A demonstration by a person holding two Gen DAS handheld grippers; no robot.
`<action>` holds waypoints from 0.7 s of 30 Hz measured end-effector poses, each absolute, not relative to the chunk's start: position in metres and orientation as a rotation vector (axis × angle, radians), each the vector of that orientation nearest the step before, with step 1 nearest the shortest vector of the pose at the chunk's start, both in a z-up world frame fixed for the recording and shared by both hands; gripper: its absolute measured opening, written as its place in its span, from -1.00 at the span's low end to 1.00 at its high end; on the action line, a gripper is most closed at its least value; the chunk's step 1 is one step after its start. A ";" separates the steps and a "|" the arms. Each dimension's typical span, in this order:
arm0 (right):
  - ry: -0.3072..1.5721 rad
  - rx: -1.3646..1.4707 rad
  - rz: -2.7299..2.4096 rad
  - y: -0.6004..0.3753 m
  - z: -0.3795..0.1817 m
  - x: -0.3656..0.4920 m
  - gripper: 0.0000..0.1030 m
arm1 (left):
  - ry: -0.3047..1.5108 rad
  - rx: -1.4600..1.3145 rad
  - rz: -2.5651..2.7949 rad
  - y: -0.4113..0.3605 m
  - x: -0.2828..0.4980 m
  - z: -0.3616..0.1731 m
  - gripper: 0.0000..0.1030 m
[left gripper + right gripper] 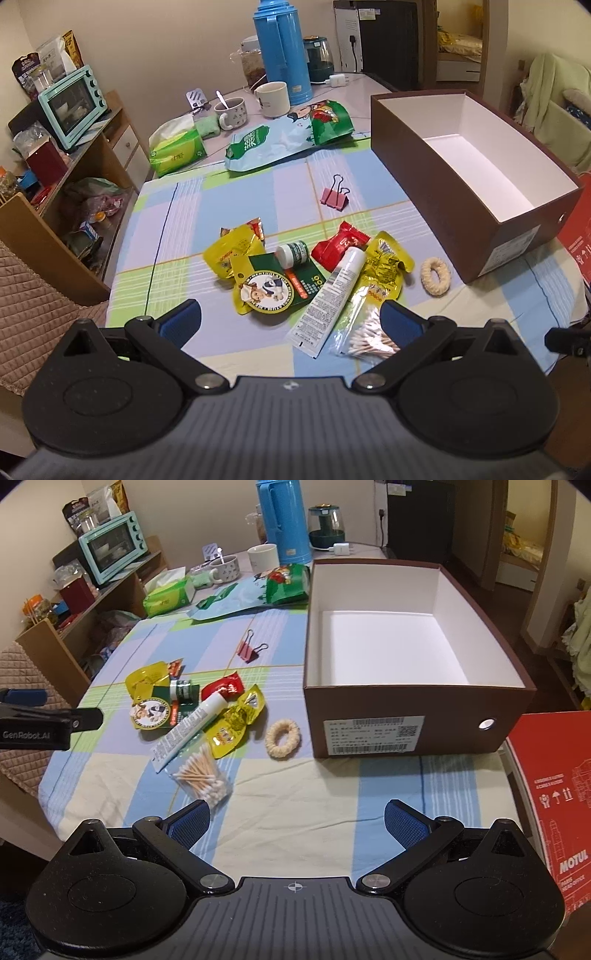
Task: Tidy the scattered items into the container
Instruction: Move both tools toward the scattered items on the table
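Box [417, 716], brown outside and white within, sits open on the right of the counter [332, 794] with nothing showing inside, while the small things lie heaped just left of it. The tube [192, 725] rests across the yellow packets [236, 720], so lifting one may drag others along. The bag of cotton swabs [205, 775] looks slippery. Both the left tool [290, 319] and right tool [297, 818] are spread wide, holding nothing.
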State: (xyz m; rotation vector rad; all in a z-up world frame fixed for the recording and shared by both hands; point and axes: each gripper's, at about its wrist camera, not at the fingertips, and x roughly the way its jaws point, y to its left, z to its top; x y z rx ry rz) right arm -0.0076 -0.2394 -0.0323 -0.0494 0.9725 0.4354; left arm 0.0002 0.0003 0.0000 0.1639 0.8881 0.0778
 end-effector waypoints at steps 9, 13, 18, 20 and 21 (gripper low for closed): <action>0.974 -0.052 0.454 -0.240 -0.028 -0.010 1.00 | 0.906 0.157 0.090 0.001 -0.006 -0.002 0.98; 0.971 -0.056 0.454 -0.244 -0.024 -0.004 1.00 | 0.914 0.147 0.096 0.003 -0.008 0.000 0.98; 0.958 -0.065 0.444 -0.246 -0.020 -0.001 1.00 | 0.915 0.139 0.105 0.003 -0.012 0.000 0.98; 0.953 -0.069 0.440 -0.247 -0.019 -0.001 1.00 | 0.915 0.135 0.107 0.003 -0.013 0.000 0.98; 0.950 -0.070 0.439 -0.248 -0.018 0.000 1.00 | 0.915 0.133 0.108 0.003 -0.014 0.000 0.98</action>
